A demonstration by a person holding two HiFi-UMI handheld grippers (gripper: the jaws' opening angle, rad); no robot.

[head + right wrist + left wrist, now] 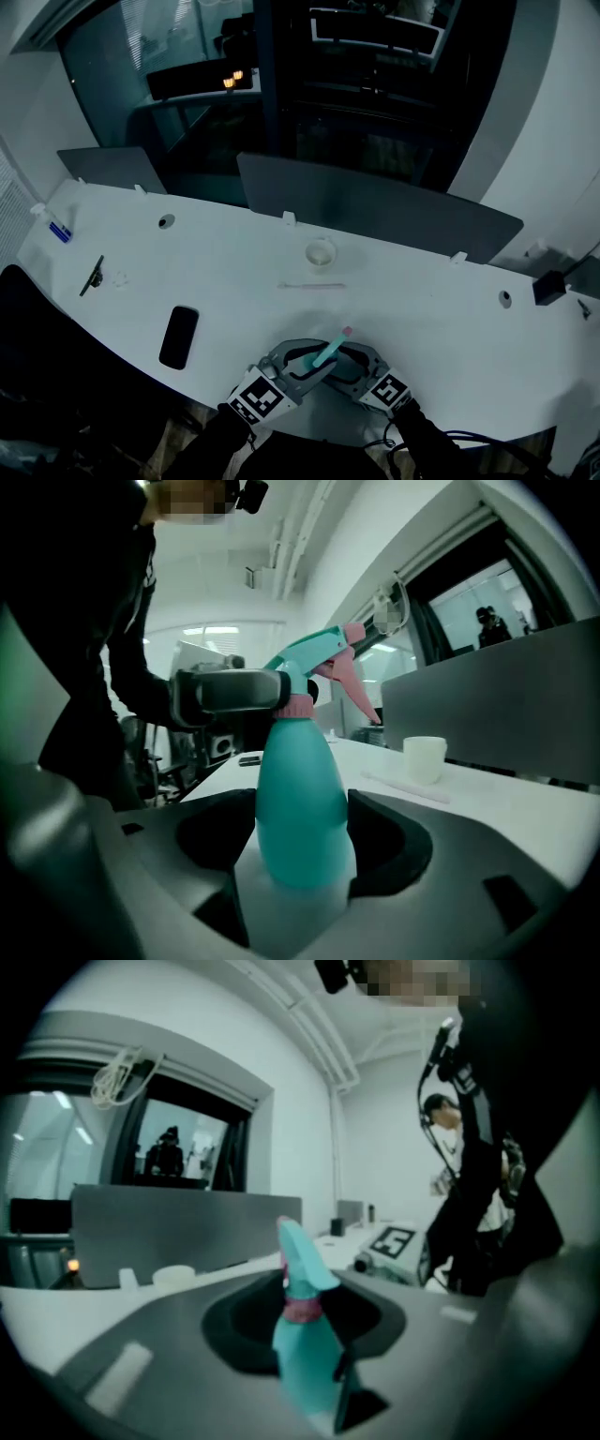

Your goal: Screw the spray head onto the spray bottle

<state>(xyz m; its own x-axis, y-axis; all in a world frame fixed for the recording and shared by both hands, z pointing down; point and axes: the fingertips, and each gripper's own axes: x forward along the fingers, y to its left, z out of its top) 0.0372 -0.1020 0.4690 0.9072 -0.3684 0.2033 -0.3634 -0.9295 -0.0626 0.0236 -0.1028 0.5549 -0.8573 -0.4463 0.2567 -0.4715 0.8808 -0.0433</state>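
Head view looked steeply down on a curved white worktop (234,272) with both grippers meeting at its near edge. A teal spray bottle (325,354) sat between them, mostly covered from above by the grey gripper bodies.

Right gripper view showed the right gripper (300,855) with its jaws spread wide and pressed against either side of the bottle's rounded lower body, holding it upright. At the top of the bottle, above a pink collar, the teal spray head (314,653) with its pink trigger was seated on the neck. The far gripper's body crossed in front of it and hid part of it.

Left gripper view showed the left gripper (305,1335) with its jaws drawn in fairly narrow and clamped on the spray head.

Other things lay farther out on the worktop, all well apart from the bottle:
- a black phone (179,337) lying flat to the left
- a small white cup (321,252) near the grey divider panel (375,211)
- a thin white stick (312,285) just in front of the cup
- a small dark clip-like item (91,276) far to the left — too small to make out
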